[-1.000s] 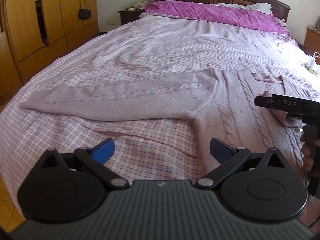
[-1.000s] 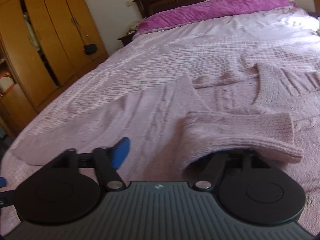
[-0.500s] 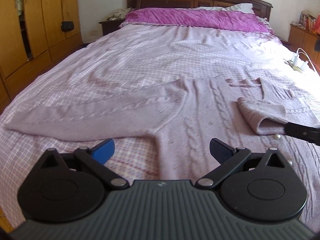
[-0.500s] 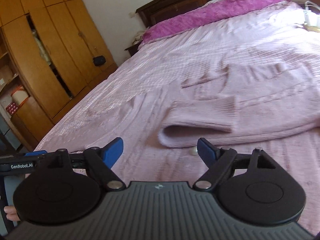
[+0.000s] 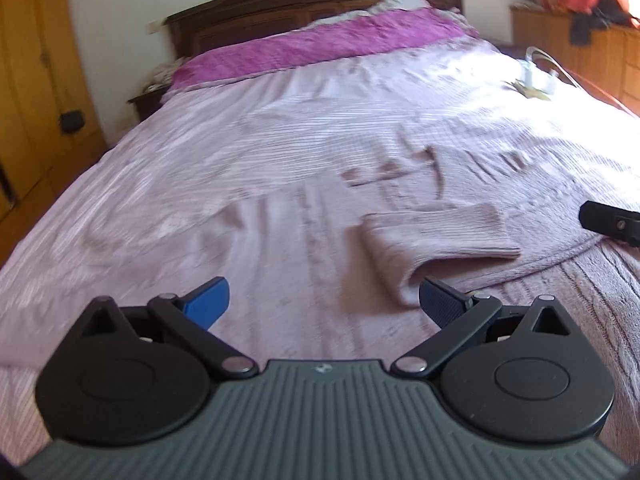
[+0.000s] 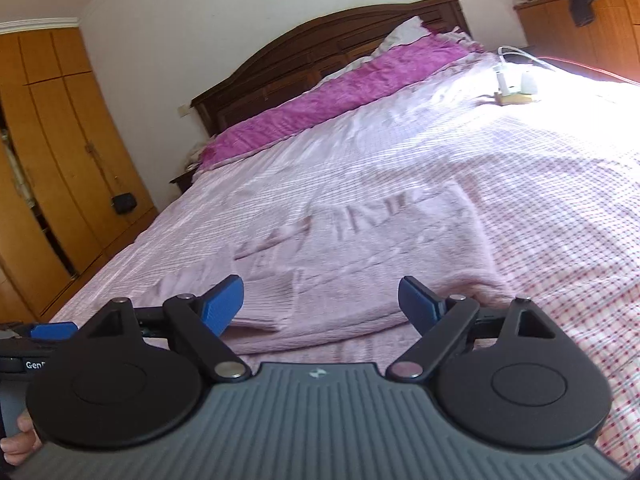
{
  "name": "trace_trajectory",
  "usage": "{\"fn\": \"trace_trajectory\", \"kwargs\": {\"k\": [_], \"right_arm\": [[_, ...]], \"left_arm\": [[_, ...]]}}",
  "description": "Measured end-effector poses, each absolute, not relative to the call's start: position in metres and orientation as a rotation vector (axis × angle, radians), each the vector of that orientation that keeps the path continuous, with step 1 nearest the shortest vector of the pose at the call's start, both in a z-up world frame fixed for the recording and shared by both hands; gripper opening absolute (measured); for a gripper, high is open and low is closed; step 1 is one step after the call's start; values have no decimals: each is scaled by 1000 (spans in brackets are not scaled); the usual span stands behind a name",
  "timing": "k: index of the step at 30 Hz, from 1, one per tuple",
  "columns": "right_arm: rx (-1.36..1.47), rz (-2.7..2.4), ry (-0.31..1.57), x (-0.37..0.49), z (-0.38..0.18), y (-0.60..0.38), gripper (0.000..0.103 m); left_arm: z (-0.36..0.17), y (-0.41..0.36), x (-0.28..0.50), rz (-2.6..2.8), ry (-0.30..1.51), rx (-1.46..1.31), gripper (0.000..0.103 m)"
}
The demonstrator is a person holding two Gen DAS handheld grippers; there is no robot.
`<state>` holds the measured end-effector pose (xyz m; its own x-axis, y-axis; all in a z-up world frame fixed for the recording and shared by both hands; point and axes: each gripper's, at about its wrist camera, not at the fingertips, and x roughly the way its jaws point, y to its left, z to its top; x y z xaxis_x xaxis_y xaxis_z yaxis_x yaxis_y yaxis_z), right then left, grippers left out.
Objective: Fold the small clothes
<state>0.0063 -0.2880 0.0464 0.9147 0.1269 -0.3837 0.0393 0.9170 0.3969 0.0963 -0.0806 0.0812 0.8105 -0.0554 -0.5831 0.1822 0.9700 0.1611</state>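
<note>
A pale pink cable-knit sweater (image 5: 304,232) lies flat on the bed, its right sleeve (image 5: 436,236) folded across the body with the ribbed cuff pointing right. My left gripper (image 5: 324,300) hovers open just above the sweater body, the folded sleeve's bend beside its right finger. In the right wrist view the same sweater (image 6: 380,256) spreads ahead, and my right gripper (image 6: 320,300) is open over its near edge, with nothing between the fingers. The right gripper's tip (image 5: 608,222) shows at the left view's right edge.
The bed (image 6: 560,184) has a pink checked cover and a magenta pillow cover (image 5: 320,44) by the dark headboard. White chargers and cables (image 6: 516,84) lie at the far right of the bed. Wooden wardrobes (image 6: 60,168) stand at left, a dresser (image 5: 580,48) at right.
The right gripper let go of the folded sleeve and pulled back and to the right. The left gripper swung right, from the outstretched left sleeve to the body and folded sleeve.
</note>
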Motion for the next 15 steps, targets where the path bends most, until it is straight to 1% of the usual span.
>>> {"fn": "trace_trajectory", "kwargs": {"k": [7,9,13,14,15], "right_arm": [[487,-16,430,17,10,-302,90],[512,-14,425,18,4,-306,90],[523,-3,407,18,-1,-307,90],[520,-3,406,18,-2,-307,90],[515,-4,406,18,-2,-306,90]], "left_arm": [[58,-135,113,-223,552,391,103],[49,-148,115,-250,536,444,98],[32,-167,123,-248,517,518,96],[30,-170,125,-238,507,525,94],[28,-171,126,-232,499,523,83]]}}
